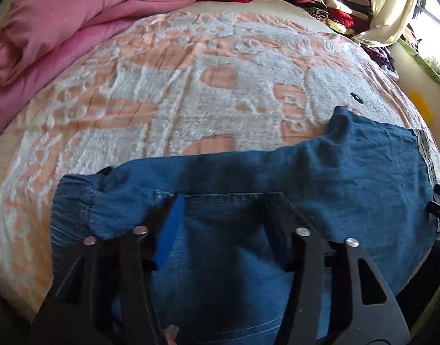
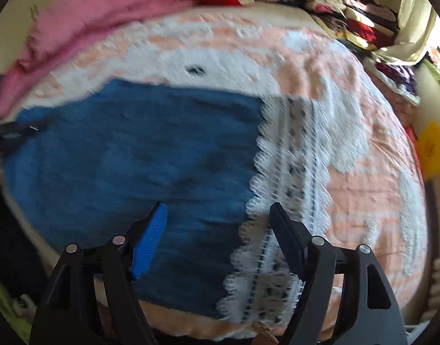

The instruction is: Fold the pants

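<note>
- The blue denim pants with a white lace-trimmed cuff (image 1: 320,178) lay flat on the bed, on a peach-and-white fleecy blanket (image 1: 191,92), filling the 6 o'clock half of the left wrist view and running out toward 3 o'clock.
- As a judgement, the fold was at an early to middle stage — the legs appeared laid one over the other lengthwise, the elastic waistband (image 1: 73,198) bunched at 8 o'clock, and the crosswise folds were not yet done.
- In the right wrist view the white lace hem (image 2: 280,178) sat at 5 o'clock, the denim spreading from there toward 9 o'clock; that picture was blurred, so finer creases could not be read.
- The left gripper (image 1: 225,198) stood wide apart over the denim near a stitched seam, nothing pinched between its fingers; whether the tips touched the cloth could not be told.
- The right gripper (image 2: 218,210) was likewise spread wide and empty — one finger over the denim, the other over the lace.
- A rumpled pink duvet (image 1: 61,20) lay at 10 o'clock and a stack of folded clothes (image 1: 329,3) at 1 o'clock, both well apart from the pants.
</note>
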`<state>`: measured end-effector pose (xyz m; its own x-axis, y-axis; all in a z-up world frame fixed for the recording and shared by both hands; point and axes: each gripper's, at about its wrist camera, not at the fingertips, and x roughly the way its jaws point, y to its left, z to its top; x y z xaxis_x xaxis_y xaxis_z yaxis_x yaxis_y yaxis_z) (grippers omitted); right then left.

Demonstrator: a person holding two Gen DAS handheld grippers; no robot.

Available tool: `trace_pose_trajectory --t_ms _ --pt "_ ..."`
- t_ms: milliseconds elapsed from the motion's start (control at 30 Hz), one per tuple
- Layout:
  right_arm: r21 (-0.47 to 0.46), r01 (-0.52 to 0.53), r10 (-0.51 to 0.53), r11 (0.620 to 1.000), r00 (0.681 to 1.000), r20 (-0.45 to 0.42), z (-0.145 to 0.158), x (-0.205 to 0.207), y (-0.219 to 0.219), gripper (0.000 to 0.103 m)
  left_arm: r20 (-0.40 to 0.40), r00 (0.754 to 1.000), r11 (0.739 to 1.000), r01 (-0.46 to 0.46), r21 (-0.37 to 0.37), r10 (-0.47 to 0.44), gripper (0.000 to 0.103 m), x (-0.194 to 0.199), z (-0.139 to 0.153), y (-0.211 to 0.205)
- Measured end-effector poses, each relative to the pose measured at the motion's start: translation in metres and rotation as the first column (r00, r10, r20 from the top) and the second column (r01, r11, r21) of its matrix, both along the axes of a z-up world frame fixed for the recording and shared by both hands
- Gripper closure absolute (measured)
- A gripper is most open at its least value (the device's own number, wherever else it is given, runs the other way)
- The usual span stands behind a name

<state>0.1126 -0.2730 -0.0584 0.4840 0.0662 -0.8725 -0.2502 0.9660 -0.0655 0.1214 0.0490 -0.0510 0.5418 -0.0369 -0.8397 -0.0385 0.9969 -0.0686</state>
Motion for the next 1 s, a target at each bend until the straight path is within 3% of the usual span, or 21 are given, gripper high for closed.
trace_pose_trajectory --t_ms 133,267,367,467,633,833,1000 --pt "0.078 0.053 -0.05 0.996 0.998 -0.035 -0.006 0.0 -0.017 0.031 0.031 0.999 0.999 0.017 -0.049 -0.015 0.065 -0.009 0.0 0.011" --pt "0.086 0.059 -0.057 0.995 0.998 -0.031 -0.006 -0.004 -0.017 0.031 0.043 0.999 0.997 0.006 -0.079 -0.003 0.064 -0.011 0.003 0.011" --pt "0.136 0.067 -0.067 0.988 0.998 -0.009 0.005 -0.011 -0.024 0.031 0.06 0.998 0.993 0.012 -0.119 -0.005 0.054 -0.02 0.018 0.008" --pt "0.205 0.095 -0.106 0.974 0.994 0.042 0.023 -0.031 -0.043 0.031 0.121 0.992 0.994 0.054 -0.095 -0.043 0.052 -0.035 0.04 -0.003" --pt "0.226 0.154 -0.179 0.962 0.979 0.095 0.041 -0.064 -0.062 0.031 0.16 0.978 0.988 0.143 -0.051 -0.133 0.044 -0.05 0.056 -0.03" --pt "0.2 0.105 -0.131 0.974 0.984 0.124 0.049 -0.091 -0.051 0.031 0.118 0.962 0.969 0.249 -0.001 -0.247 0.042 -0.063 0.04 -0.065" --pt "0.176 0.01 -0.025 0.984 0.996 0.081 0.037 -0.08 -0.008 0.031 0.009 0.962 0.962 0.273 0.033 -0.273 0.042 -0.069 0.007 -0.082"
